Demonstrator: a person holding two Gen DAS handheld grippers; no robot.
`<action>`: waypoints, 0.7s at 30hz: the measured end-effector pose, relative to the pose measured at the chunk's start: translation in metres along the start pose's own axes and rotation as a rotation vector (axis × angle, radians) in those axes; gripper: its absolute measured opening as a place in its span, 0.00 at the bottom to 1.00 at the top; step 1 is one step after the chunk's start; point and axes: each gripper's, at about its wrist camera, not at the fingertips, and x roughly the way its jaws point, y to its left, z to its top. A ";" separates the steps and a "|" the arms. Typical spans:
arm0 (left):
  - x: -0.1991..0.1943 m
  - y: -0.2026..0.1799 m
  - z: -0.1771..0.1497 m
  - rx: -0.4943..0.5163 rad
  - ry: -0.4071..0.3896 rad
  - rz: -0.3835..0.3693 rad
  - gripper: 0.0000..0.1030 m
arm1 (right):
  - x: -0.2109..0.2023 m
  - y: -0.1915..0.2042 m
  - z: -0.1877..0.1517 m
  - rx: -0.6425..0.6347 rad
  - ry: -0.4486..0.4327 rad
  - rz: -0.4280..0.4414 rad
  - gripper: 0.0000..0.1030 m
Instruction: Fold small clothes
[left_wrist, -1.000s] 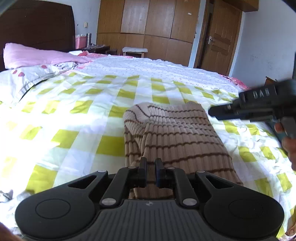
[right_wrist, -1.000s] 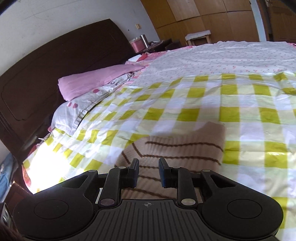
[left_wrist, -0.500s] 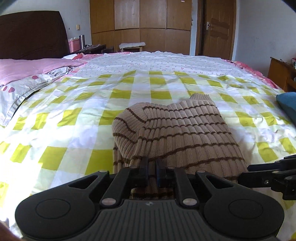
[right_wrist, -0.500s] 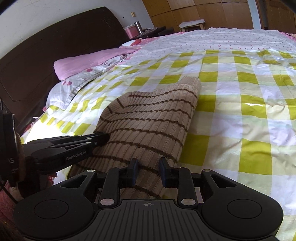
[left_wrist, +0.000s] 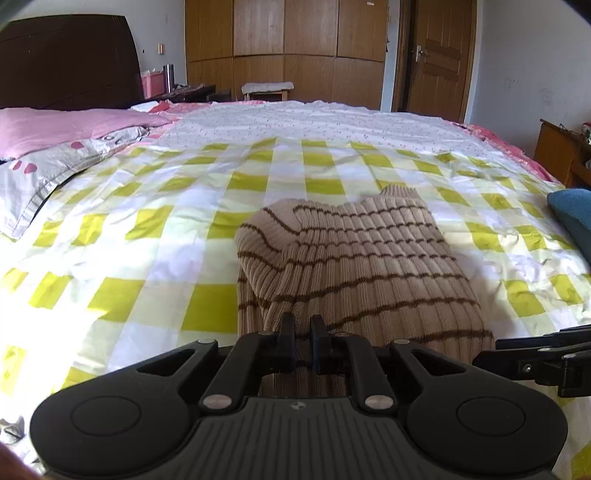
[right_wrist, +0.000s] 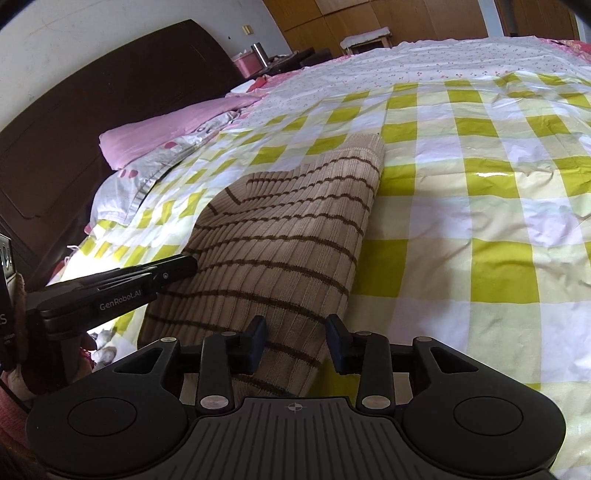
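Sweater's (left_wrist: 354, 258) near hem vanishes behind the left tongs (left_wrist: 303, 330); blue cloth (left_wrist: 572, 214) at the bed's right edge is cut off.

We can read one clear label: "GenRobot.AI" in pale letters on the side of the black left gripper (right_wrist: 186, 266), seen from the right wrist view. At that picture's far left edge, fragments of white lettering appear on a dark object, too cut off to read.

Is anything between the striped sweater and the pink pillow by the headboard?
Nothing: only bare yellow-checked bedsheet separates the striped sweater from the pink pillow, clearest in the left wrist view.
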 end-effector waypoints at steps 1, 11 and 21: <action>0.001 0.002 -0.002 -0.009 0.001 -0.003 0.19 | 0.001 0.001 0.000 0.002 0.003 0.001 0.37; 0.001 0.007 -0.007 -0.022 -0.022 -0.017 0.19 | 0.010 0.001 -0.006 -0.006 0.052 -0.021 0.46; 0.001 0.019 -0.009 -0.046 -0.030 -0.050 0.19 | 0.007 0.006 -0.003 -0.025 0.102 -0.029 0.36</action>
